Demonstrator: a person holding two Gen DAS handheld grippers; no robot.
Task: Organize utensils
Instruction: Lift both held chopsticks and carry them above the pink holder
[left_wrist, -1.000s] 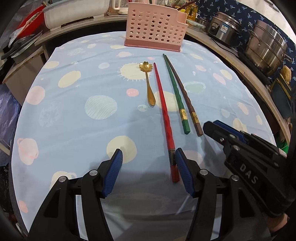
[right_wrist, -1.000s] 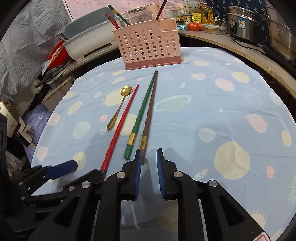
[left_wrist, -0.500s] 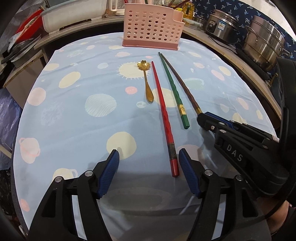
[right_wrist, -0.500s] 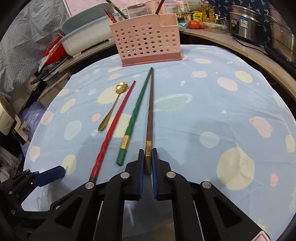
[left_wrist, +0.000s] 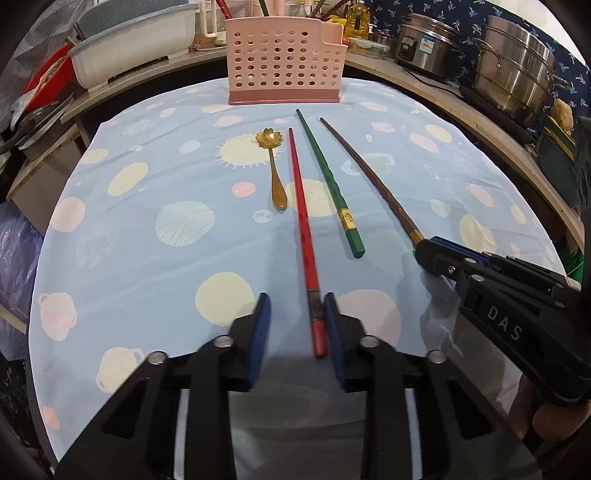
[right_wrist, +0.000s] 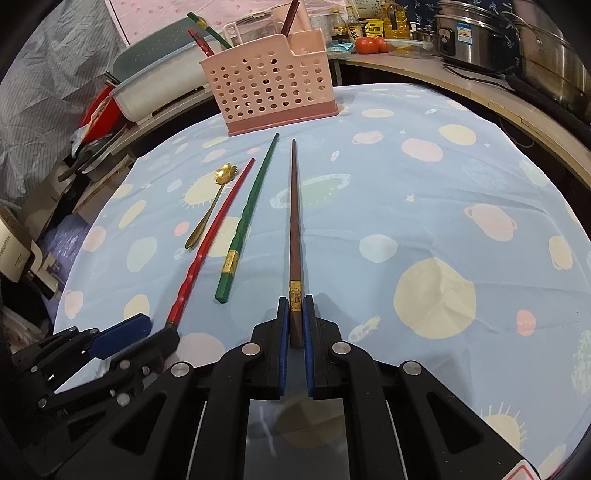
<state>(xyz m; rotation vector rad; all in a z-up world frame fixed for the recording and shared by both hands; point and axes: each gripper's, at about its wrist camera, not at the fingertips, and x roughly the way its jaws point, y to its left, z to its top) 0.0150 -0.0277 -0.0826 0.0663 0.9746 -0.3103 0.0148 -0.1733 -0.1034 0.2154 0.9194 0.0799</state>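
On the blue spotted tablecloth lie a gold flower spoon (left_wrist: 275, 166), a red chopstick (left_wrist: 301, 206), a green chopstick (left_wrist: 328, 184) and a brown chopstick (left_wrist: 369, 173). A pink holed utensil basket (left_wrist: 284, 62) stands behind them, with a few chopsticks in it. My left gripper (left_wrist: 295, 306) straddles the red chopstick's near end. Its jaws are closing, the right pad is at the stick and the left pad is still apart from it. My right gripper (right_wrist: 294, 306) is shut on the brown chopstick (right_wrist: 294, 221) at its gold band. The left gripper (right_wrist: 147, 332) shows at the lower left of the right wrist view.
Steel pots (left_wrist: 517, 74) and a cooker (left_wrist: 424, 48) line the counter on the right. A white tub (left_wrist: 133, 48) and red items sit at the back left. Tomatoes (right_wrist: 369, 44) and bottles stand behind the basket (right_wrist: 269, 85). The cloth's right half (right_wrist: 443, 221) is bare.
My left jaws have narrowed around the red chopstick. The right gripper shut on the brown chopstick and swung its near end to the right, away from the green one.
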